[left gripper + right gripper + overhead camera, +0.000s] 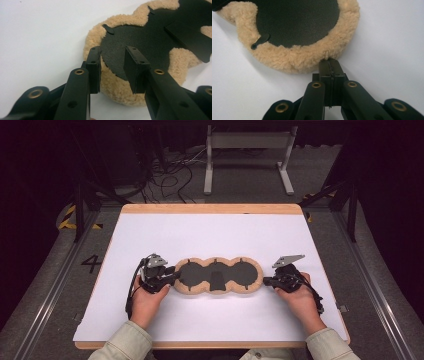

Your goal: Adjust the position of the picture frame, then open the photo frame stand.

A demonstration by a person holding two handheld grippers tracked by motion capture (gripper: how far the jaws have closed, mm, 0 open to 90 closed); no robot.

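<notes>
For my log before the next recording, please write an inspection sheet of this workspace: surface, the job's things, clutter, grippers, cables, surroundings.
Surface: white sheet on a wood-edged table; no stains seen.
Job's things: one three-lobed fleece pad, tan pile around a black inner face, lying flat near the person's edge.
Clutter: nothing seen.
Grippers: left gripper open, its jaws over the pad's left end, one on each side of the black face's edge. Right gripper shut, its tips at the fleece of the pad's right end; whether it pinches any pile cannot be told.
Cables: a black cable trails from the left gripper; loose cables lie on the floor beyond the table.
Surroundings: grey floor, white frame behind, yellow-black tape at left.
</notes>
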